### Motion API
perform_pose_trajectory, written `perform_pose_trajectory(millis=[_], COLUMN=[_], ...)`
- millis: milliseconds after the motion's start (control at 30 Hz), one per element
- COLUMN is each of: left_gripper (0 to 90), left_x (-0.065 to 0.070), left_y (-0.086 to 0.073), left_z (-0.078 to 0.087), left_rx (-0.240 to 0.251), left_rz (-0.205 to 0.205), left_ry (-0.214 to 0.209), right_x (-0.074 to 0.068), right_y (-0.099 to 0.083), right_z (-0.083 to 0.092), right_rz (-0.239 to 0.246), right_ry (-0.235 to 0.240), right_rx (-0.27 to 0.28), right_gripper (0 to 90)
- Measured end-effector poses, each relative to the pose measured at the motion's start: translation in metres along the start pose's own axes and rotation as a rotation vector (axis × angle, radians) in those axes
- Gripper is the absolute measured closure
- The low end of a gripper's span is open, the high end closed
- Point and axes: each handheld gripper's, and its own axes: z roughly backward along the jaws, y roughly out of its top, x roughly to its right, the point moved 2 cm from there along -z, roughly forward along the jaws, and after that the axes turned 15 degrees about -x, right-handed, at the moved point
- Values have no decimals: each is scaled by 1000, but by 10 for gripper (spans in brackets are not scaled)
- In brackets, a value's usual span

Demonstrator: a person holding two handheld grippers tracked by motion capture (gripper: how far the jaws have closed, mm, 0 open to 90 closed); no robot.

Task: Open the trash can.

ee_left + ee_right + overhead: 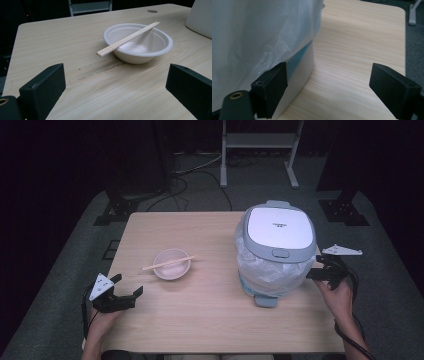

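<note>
One wooden surface (200, 320) carries everything. Toward its right edge stands the largest thing, one rice cooker (280, 232) with a white and grey lid, shut, and a clear plastic bag (270, 267) wrapped round its body. Near the middle, nearer the left edge, sits one white bowl (171, 265), and across its rim lies one pair of chopsticks (169, 263), the two sticks side by side and overhanging the rim on the left.

The right gripper (320, 270) is at the cooker's right flank with its jaws spread; in the right gripper view one jaw sits just beside or against the bagged wall, and I cannot tell which. The left gripper (127, 295) rests near the front left corner, jaws spread and empty, aimed at the bowl and apart from it.

The step in hand looks like an approach to the cooker, probably to steady it or take hold of the bag. The next move likely calls for closing on the loose plastic without pushing the cooker sideways.
</note>
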Motion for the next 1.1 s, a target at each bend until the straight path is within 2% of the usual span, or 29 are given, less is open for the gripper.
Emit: perform_pose_trajectory(millis=[67, 133, 400, 500, 700, 833, 867, 967, 1100], left_gripper=[19, 18, 19, 19, 19, 18, 19, 19, 19], left_x=[1, 1, 1, 1, 0, -1, -1, -1, -1], left_y=[0, 0, 0, 0, 0, 0, 0, 0, 0], left_z=[-1, -1, -2, -2, -2, -1, -1, -1, 0], left_rx=[-3, -8, -7, -7, -4, -2, -1, -1, -4], left_rz=[-7, -11, -10, -8, -6, -4, -3, -2, -3], left_ry=[-2, -4, -5, -5, -4, -2, -2, -3, -3], right_x=[-1, 0, -1, -5, -12, -16, -20, -24, -30], right_y=[1, 1, 4, 8, 17, 20, 21, 23, 26], right_z=[0, 0, -1, -2, -8, -10, -10, -10, -11], right_rz=[5, -6, 0, 8, -1, 15, 24, 46, 56], right_ry=[-19, -5, -21, -18, -24, -26, -19, -34, -24], right_rx=[-2, 4, -2, -6, -9, -9, -13, -20, -27], right_gripper=[140, 141, 143, 209, 231, 246, 282, 283, 294])
